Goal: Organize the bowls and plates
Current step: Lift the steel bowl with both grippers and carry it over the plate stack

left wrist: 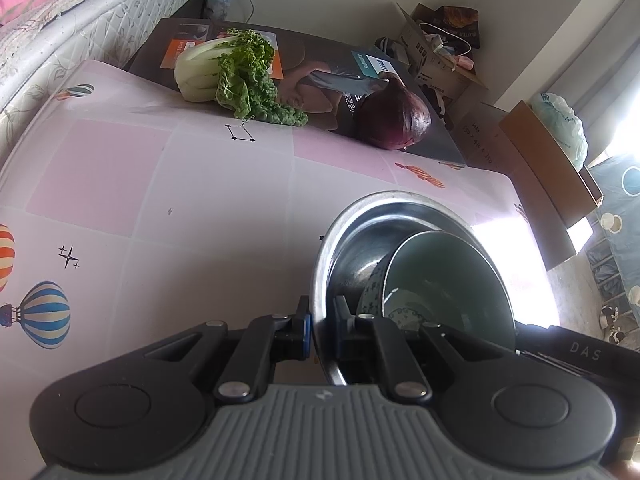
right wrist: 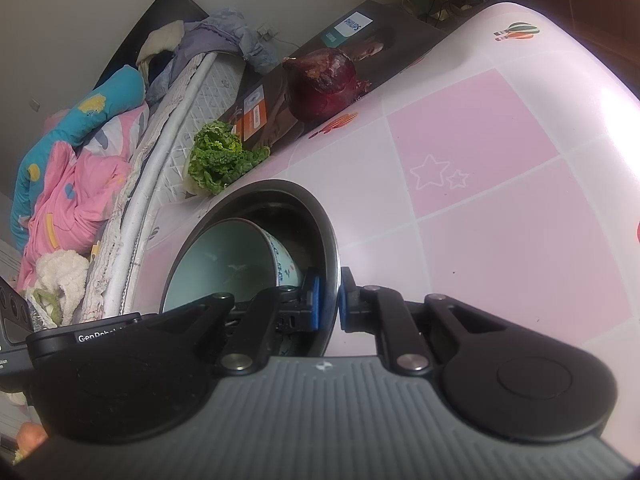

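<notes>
Gripping the steel bowl (left wrist: 360, 248) from both sides, we have the left hand-held gripper (left wrist: 323, 330) clamped tight on its rim, one blue pad outside the wall and one inside. Our right hand-held gripper (right wrist: 329, 300) pinches the opposite rim the same way, jaws nearly closed with only the thin metal wall between them. Inside the steel bowl sits a pale green ceramic bowl (right wrist: 224, 264) with blue patterning on its outside, leaning against the inner wall. The steel bowl is over the table (left wrist: 160, 200), near its edge in the left wrist view; we cannot tell whether it rests on the pink checked cloth or is lifted off it. Along the table's far edge lies a flat printed box (left wrist: 320, 64), with a leafy cabbage (left wrist: 236, 76) and a red onion (left wrist: 394, 118) at its edge, well apart from the bowls. A bed (right wrist: 80, 168) with bedding stands beside the table.
</notes>
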`<state>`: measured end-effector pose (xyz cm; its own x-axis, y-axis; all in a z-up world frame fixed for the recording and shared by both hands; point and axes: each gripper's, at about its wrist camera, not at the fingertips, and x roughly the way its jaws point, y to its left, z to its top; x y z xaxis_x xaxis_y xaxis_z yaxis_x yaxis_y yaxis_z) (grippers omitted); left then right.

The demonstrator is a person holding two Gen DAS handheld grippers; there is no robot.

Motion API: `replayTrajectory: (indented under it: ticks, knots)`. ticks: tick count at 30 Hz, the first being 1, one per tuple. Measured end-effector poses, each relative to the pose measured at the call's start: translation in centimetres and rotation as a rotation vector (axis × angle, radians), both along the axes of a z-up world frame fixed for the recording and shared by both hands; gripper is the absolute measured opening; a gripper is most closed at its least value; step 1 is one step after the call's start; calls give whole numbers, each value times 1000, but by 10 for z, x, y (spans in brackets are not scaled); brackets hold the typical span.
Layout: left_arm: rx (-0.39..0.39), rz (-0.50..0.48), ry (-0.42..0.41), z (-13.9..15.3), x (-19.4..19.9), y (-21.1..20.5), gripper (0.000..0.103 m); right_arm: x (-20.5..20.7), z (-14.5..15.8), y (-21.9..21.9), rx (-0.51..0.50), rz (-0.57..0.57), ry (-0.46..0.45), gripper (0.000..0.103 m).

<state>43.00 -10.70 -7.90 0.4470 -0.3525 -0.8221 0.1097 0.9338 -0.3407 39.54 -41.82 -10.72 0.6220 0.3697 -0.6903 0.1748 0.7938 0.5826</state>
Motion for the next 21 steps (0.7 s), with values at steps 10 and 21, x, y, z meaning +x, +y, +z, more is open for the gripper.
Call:
replayTrajectory:
  ticks: [10, 21]
  knots:
    - [-4, 2, -6, 3, -1, 1, 10, -1, 0, -1, 2, 0, -5, 10]
    - [-10, 3, -25, 10, -3, 2, 10, -3, 9, -2, 4, -3, -21, 10]
